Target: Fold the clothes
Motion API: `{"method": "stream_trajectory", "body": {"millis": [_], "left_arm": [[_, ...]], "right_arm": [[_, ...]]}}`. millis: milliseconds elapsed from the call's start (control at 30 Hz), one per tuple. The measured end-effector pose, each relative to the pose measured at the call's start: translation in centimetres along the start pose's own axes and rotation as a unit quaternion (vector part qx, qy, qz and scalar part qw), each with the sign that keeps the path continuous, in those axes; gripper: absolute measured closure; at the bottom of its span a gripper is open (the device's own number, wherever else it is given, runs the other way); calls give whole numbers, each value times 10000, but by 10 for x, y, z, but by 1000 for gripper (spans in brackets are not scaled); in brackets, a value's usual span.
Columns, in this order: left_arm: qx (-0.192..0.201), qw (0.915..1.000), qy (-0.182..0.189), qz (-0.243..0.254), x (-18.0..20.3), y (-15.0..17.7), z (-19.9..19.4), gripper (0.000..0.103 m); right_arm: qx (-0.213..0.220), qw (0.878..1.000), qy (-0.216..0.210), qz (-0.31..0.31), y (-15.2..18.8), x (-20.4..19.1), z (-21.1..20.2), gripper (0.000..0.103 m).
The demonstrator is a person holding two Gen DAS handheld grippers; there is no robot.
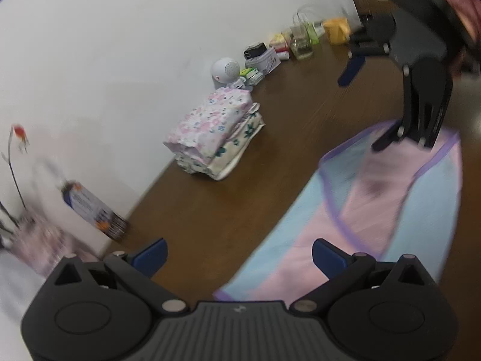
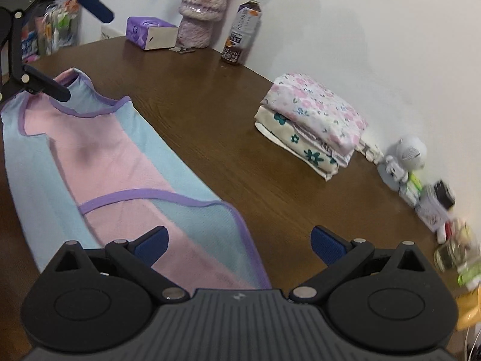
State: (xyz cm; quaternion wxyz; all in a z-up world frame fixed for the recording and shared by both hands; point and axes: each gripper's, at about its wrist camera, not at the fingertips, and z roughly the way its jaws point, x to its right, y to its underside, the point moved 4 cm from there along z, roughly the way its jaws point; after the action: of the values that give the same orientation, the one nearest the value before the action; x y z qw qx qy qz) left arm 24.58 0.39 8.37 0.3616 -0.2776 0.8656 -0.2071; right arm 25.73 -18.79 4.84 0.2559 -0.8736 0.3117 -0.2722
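A long flat garment (image 2: 120, 165) of pale blue and pink panels edged in purple binding lies on the dark brown wooden table (image 2: 228, 138). Beside it on that table, the stack of folded clothes (image 2: 312, 126) shows pink flowers on white above teal flowers on cream.

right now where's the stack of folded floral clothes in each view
Left wrist: the stack of folded floral clothes sits centre-left, near the wall.
Right wrist: the same stack sits right of centre, near the wall.
Shared landmark: the small white round speaker beside the stack; the pink and blue garment lies on the brown table in both.
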Motion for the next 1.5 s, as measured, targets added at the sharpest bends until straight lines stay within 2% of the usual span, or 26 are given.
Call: {"method": "stream_trajectory", "body": {"millis": [67, 133, 200, 300, 333, 467, 533, 600, 633, 667, 833, 933, 1133, 1167, 1233, 1267, 1300, 1367, 1500], "left_arm": [[-37, 9997, 18, 256, -1, 2, 10, 2], [-74, 9987, 36, 511, -2, 3, 21, 9], [-135, 9974, 255, 658, -4, 7, 32, 13], [-236, 9955, 632, 665, -12, 13, 47, 23], [-316, 9950, 742, 585, -16, 16, 53, 31], [-648, 9924, 1028, 175, -43, 29, 79, 43], [-818, 9897, 1176, -8, -56, 35, 91, 65], [-978, 9858, 1365, -97, -64, 42, 104, 72], [-1031, 9838, 1459, -125, -66, 44, 108, 72], [-1082, 9815, 1574, -153, -68, 46, 113, 72], [-1264, 9716, 2001, -73, -62, 53, 126, 78], [-1314, 9683, 2124, -101, -62, 56, 128, 80], [-1374, 9643, 2235, -350, -67, 59, 128, 81], [-1383, 9633, 2272, -354, -67, 58, 128, 83], [-1395, 9608, 2376, -322, -65, 57, 127, 96], [-1394, 9601, 2408, -270, -63, 56, 127, 99], [-1388, 9607, 2397, -183, -60, 56, 127, 100], [-1372, 9630, 2319, -50, -57, 55, 125, 100], [-1166, 9714, 2067, 119, -51, 56, 117, 100]], "right_arm": [[-69, 9999, -35, -80, -3, 3, 7, 0], [-151, 9997, -63, -167, -5, 5, 15, 1], [-229, 9993, -127, -257, -8, 6, 23, 1], [-323, 9979, -407, -382, -13, 5, 35, 8], [-347, 9973, -526, -380, -16, 6, 39, 13], [-447, 9935, -1020, -220, -31, 15, 59, 33], [-568, 9905, -1231, -217, -38, 18, 74, 38], [-696, 9869, -1437, -233, -44, 20, 87, 50], [-742, 9852, -1530, -236, -46, 20, 93, 55], [-778, 9837, -1602, -243, -48, 20, 98, 57], [-912, 9788, -1820, -212, -48, 22, 115, 57], [-1018, 9752, -1952, -218, -45, 23, 121, 60], [-1145, 9709, -2079, -314, -43, 24, 120, 73], [-1156, 9704, -2093, -344, -43, 23, 120, 75], [-1173, 9688, -2146, -401, -44, 21, 119, 78], [-1180, 9679, -2177, -429, -45, 19, 119, 83], [-1188, 9670, -2207, -458, -45, 18, 119, 85], [-1202, 9651, -2269, -514, -46, 16, 119, 99], [-1083, 9680, -2164, -661, -47, 11, 115, 102]]}}
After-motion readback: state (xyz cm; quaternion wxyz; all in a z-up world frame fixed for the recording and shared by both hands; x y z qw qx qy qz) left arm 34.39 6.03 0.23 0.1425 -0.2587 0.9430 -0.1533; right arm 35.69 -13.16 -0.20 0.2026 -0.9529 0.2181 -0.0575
